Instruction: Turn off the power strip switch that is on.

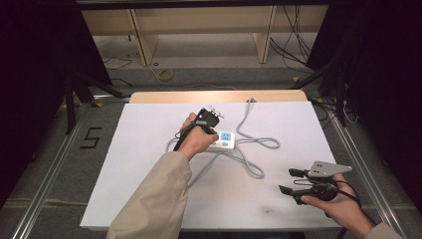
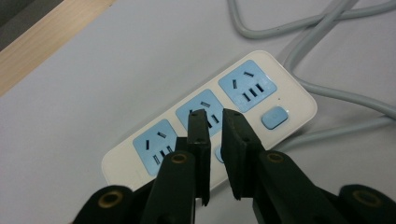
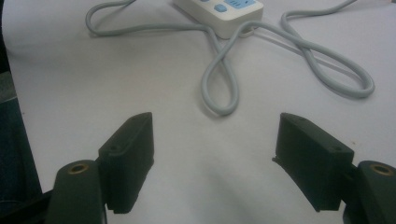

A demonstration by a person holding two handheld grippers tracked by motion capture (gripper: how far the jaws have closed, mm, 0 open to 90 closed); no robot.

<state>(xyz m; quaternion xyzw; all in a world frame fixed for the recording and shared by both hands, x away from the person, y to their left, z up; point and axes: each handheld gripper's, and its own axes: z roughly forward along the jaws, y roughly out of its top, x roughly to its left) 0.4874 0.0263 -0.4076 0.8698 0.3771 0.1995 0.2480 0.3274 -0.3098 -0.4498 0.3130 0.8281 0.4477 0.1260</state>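
A white power strip [image 1: 222, 141] with three blue sockets and a blue button lies near the middle of the white table top. Its grey cable [image 1: 259, 143] loops to the right and toward the back edge. My left gripper [image 1: 209, 127] points down over the strip. In the left gripper view its jaws [image 2: 215, 116] hang above the middle socket of the strip [image 2: 299, 100] with a narrow gap and nothing between them. My right gripper [image 1: 288, 180] rests at the front right, wide open and holding nothing. The right gripper view [image 3: 215, 122] faces a cable loop [image 3: 219, 88] and the strip's end [image 3: 229, 21].
The white board [image 1: 149, 164] covers a wooden table whose bare edge [image 1: 219, 96] shows at the back. Metal rails run along both sides. A "5" [image 1: 91, 138] is marked on the floor at left. Wooden shelving and loose cables sit behind the table.
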